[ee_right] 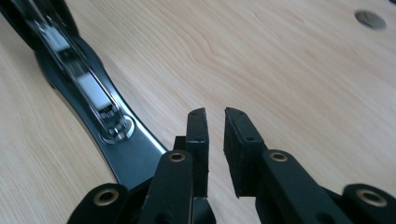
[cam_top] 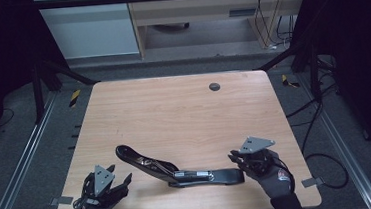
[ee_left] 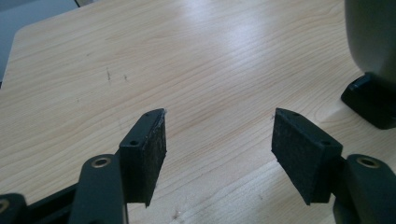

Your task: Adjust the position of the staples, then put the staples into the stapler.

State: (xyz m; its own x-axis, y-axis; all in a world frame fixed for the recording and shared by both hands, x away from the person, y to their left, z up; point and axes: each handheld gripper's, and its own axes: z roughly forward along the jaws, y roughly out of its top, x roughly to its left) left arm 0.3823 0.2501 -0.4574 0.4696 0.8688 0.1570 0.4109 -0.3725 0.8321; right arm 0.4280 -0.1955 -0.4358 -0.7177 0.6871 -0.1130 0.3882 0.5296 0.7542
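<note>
A long black stapler [cam_top: 178,167] lies opened out flat in the lower middle of the table [cam_top: 174,110]; the left gripper [cam_top: 120,176], lower left, gapes wide and empty; the right gripper [cam_top: 233,156], lower right, is nearly closed, gripping nothing, just beside the stapler's end.

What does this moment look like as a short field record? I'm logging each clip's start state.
surface: wooden table, round grommet near the far edge
object: black stapler, opened out flat, near the front edge
left gripper: jaws wide apart, holding nothing, left of the stapler
right gripper: jaws nearly closed, nothing between them, at the stapler's right end
</note>
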